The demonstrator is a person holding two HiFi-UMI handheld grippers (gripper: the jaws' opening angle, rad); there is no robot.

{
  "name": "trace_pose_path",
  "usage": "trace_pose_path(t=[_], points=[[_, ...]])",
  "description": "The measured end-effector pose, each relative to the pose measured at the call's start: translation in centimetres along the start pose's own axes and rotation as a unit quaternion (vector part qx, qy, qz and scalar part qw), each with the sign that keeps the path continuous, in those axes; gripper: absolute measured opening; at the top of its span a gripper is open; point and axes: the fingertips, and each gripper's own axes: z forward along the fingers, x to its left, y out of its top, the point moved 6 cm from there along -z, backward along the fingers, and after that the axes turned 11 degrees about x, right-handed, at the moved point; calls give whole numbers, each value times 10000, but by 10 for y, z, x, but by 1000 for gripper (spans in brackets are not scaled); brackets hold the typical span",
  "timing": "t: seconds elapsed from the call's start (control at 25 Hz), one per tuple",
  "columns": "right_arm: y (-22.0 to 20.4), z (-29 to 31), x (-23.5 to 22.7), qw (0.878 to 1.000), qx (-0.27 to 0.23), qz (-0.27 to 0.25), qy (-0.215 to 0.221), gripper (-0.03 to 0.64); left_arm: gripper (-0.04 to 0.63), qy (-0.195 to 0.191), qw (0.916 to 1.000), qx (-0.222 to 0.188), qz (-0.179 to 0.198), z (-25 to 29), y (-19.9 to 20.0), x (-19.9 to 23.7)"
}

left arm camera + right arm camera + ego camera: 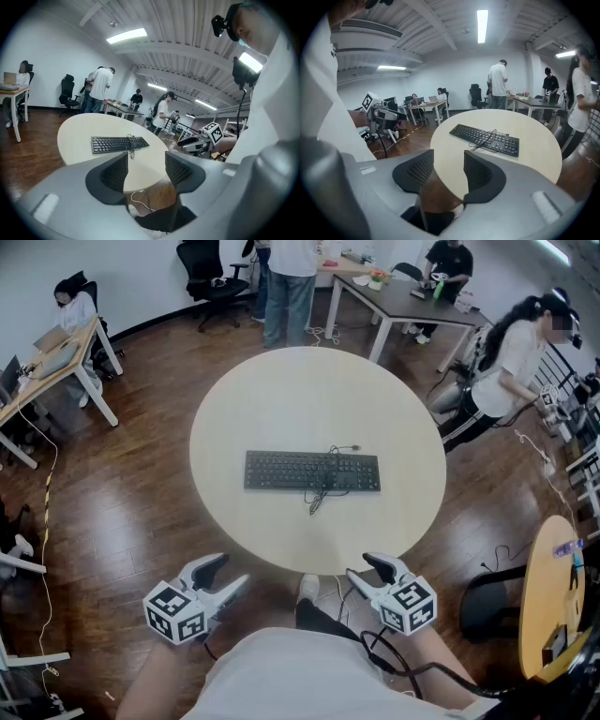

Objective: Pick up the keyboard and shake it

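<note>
We are at the very start of the job. The keyboard [312, 471] lies flat near the middle of the round tabletop [281, 390], with its long side facing us. Its cable [322, 491] sits in a loose bunch on top of the keys, and a bit of it spills over the near edge of the keyboard onto the tabletop. Nothing is touching the keyboard.

Our left tool [225, 575] and our right tool [367, 571] are both held low, close to our body. They are off the near edge of the tabletop and well apart from the keyboard. The jaws of the left tool stand apart, and so do the jaws of the right tool. Neither has anything between its jaws; we only see tabletop and floor through the gaps.

So we think the step now is the reach. Next, we would move both tools forward over the tabletop, one toward each short end of the keyboard. The keyboard is long and thin, so we think holding both ends would keep it level when we lift. The loose cable could swing or slide off once we shake.
</note>
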Motion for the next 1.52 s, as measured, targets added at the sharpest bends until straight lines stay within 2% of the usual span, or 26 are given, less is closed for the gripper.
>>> trace_pose_path(t=[0.16,0.28,0.44,0.56,0.8,0.96,1.16,1.28,1.36,1.44,1.52], points=[[30,24,-86,9995,233,-200,60,213,248,220,9995,221,52,53,39,46],[46,47,-144,9988,442,-212,3,219,261,252,9989,322,-232,88,60,92],[55,80,-209,9973,632,381,51,219,276,248,9952,624,-715,122,75,153],[45,97,-262,9931,696,936,126,218,290,342,9900,889,-1036,153,79,192],[39,143,-345,9731,892,2076,444,218,290,415,9777,1405,-1503,199,88,265],[33,162,-365,9599,1154,2502,518,218,291,266,9681,1419,-2050,215,85,291],[39,173,-365,9413,987,3083,954,219,291,-53,9590,1606,-2336,227,77,296],[42,180,-372,9362,1096,3210,916,218,278,-209,9539,1623,-2515,235,78,299],[40,182,-374,9330,1124,3295,911,202,275,-447,9495,1615,-2652,239,79,295],[38,178,-370,9230,1078,3533,1076,182,275,-709,9440,1649,-2767,243,78,284],[37,173,-361,9099,975,3800,1350,109,274,-798,9385,1572,-2969,245,81,277]])
